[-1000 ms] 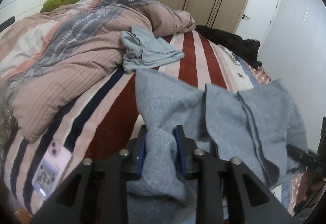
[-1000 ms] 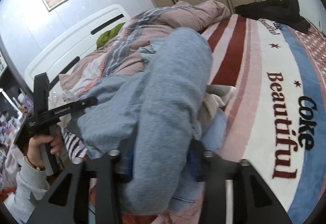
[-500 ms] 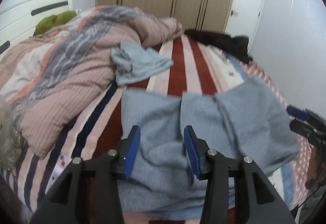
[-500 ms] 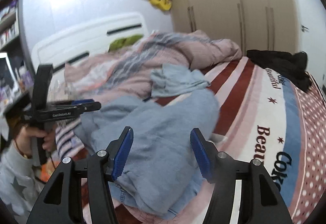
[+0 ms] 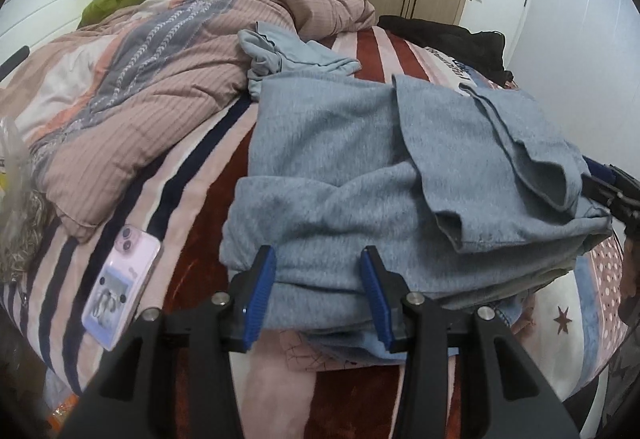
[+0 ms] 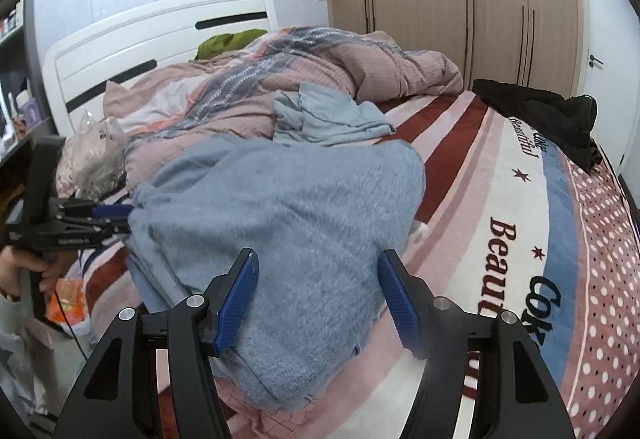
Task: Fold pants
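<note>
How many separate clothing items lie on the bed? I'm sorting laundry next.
3 clearly visible: the grey-blue pants nearest the fingers, a light blue garment against the duvet, and a black garment at the far corner. More may be hidden beneath.

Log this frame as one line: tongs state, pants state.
left tongs: open, at near edge of pants | right tongs: open, over pants | grey pants: folded on striped blanket, released | phone: left of pants
</note>
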A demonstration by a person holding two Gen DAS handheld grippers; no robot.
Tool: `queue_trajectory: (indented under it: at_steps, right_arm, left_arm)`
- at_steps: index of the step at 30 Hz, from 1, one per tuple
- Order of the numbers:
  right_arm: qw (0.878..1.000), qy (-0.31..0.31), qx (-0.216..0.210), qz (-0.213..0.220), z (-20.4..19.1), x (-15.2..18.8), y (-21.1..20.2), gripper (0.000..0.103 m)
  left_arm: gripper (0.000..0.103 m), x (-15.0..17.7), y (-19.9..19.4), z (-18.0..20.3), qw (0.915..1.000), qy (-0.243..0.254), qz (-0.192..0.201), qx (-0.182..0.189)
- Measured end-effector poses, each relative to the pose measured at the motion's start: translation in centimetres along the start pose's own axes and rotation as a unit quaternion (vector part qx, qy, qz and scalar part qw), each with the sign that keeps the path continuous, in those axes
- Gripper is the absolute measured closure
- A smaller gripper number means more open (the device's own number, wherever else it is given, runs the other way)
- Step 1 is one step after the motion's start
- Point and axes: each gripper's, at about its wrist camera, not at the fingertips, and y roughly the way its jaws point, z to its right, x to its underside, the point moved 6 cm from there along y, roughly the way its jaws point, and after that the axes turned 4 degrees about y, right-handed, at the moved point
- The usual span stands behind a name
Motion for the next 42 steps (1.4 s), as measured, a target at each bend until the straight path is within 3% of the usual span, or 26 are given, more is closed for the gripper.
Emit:
queue_trajectory:
  at_steps: [4, 7, 10, 13, 19, 28, 37, 42]
  right_arm:
    - [1.0, -0.019, 0.01, 0.003, -0.3, -0.1, -0.5, 0.042]
    - [0.999, -0.018, 0.001, 0.032, -0.7, -1.2, -2.0, 0.042]
    - [0.998, -0.02, -0.017, 0.052, -1.3, -2.0, -3.1, 0.045]
    - [0.999, -0.027, -0.024, 0.039, -1.7, -1.7, -2.7, 0.045]
    - [0.999, -0.019, -0.031, 0.005, -1.1, 1.3, -0.2, 0.043]
    - [0.999, -0.029, -0.019, 0.007, -1.8, 2.1, 0.9, 0.042]
    - [0.999, -0.029, -0.011, 0.043, -1.4, 1.7, -2.5, 0.042]
    - [0.997, -0.021, -0.007, 0.068, -0.7, 1.8, -5.9, 0.032]
  left_arm:
    - [0.052, -2.3, -2.0, 0.3, 0.9994, -0.012, 0.031, 0.008]
    - [0.052, -5.0, -3.9, 2.2, 0.9963, -0.018, 0.075, 0.04]
    - [0.052, -6.7, -4.3, 5.5, 0.9933, 0.011, 0.093, 0.067]
    - [0.052, -7.0, -2.2, 7.0, 0.9956, 0.041, 0.071, 0.045]
    - [0.051, -3.5, 3.9, 5.6, 0.9992, 0.021, -0.003, 0.035]
    - [0.052, -2.8, 4.4, 5.8, 0.9997, 0.012, 0.003, 0.019]
    - [0.049, -4.0, -0.9, 8.4, 0.9966, 0.011, 0.074, 0.035]
    - [0.044, -5.0, -5.0, 12.4, 0.9906, 0.043, 0.124, 0.037]
